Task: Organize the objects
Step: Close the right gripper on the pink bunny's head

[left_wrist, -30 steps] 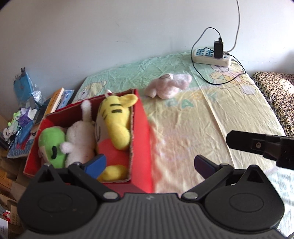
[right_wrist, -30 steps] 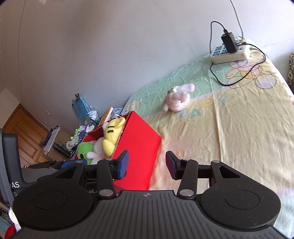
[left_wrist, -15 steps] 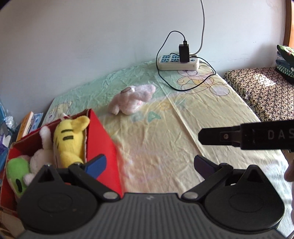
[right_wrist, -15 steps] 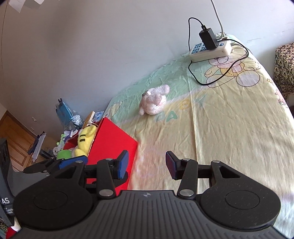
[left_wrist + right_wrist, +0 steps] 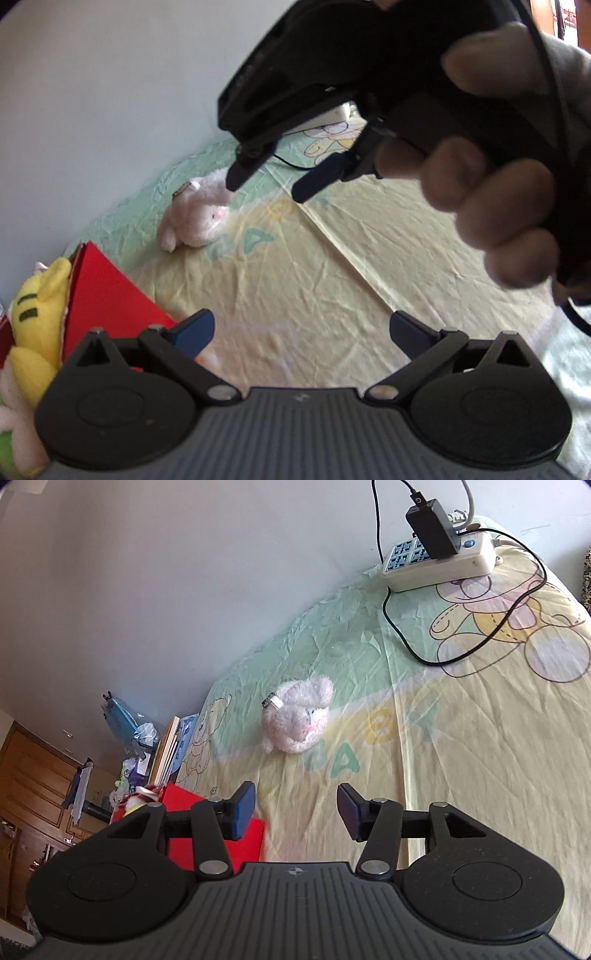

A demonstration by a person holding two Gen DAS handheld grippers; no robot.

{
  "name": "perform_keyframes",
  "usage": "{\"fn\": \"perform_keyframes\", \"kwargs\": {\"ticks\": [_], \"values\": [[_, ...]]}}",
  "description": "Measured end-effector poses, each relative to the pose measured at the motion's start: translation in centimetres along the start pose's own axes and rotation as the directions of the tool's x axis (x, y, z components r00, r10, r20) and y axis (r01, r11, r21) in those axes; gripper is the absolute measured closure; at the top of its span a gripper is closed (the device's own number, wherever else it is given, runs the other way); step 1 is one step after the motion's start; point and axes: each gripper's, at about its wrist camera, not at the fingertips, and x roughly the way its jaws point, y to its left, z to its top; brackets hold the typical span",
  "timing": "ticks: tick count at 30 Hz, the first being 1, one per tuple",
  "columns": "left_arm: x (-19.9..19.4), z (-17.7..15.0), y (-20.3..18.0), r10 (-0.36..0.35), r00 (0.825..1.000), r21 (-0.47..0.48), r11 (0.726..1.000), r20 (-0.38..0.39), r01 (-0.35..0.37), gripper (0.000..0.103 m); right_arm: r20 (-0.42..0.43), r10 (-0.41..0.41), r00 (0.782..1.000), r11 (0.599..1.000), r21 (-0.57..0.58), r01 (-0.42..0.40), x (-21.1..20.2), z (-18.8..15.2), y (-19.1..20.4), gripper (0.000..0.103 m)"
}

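Observation:
A pink plush toy (image 5: 295,718) (image 5: 197,221) lies alone on the printed bed sheet (image 5: 461,775). My right gripper (image 5: 295,810) points at it from a short way off; its jaws are opening with nothing between them. In the left wrist view the right gripper (image 5: 269,182) hangs just above and right of the plush, gripped by a hand (image 5: 498,206). My left gripper (image 5: 301,330) is open and holds nothing over bare sheet. The red box (image 5: 107,295) at the left holds a yellow striped plush (image 5: 33,314) and other soft toys.
A white power strip (image 5: 439,561) with a black adapter and a looping black cable (image 5: 491,635) lies at the sheet's far end by the wall. Books (image 5: 168,749) and small clutter stand past the bed's left edge, with wooden doors (image 5: 33,782) beyond.
The right gripper has moved forward toward the pink plush and its jaws stand wider. It now fills the top of the left wrist view. The left gripper has dropped and rolled, pushing the red box to the edge.

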Motion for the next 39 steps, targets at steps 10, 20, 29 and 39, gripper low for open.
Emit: {"fn": "perform_keyframes", "kwargs": {"ticks": [10,20,29,39], "values": [[3.9,-1.0,2.0,0.011,0.999,-0.041,0.999,-0.037,-0.013,0.003,0.054,0.048,0.997,0.992,0.116,-0.054,5.9,1.8,-1.5,0.050],[4.0,-1.1,2.1,-0.014,0.999,-0.034,0.999,-0.036,0.013,0.003,0.093,0.137,0.986,0.977,0.151,-0.150,5.5,1.5,-2.1,0.097],[1.3,-1.4,2.3,0.045,0.999,-0.013,0.999,0.025,-0.045,0.003,0.076,0.210,0.975,0.973,0.079,-0.216,-0.7,-1.1,-1.4,0.097],[-3.5,-2.4,0.2,-0.064,0.994,0.044,0.997,0.088,0.060,0.003,0.015,0.333,0.943,0.942,0.033,-0.334,-9.9,-5.7,-0.4,0.097]]}}
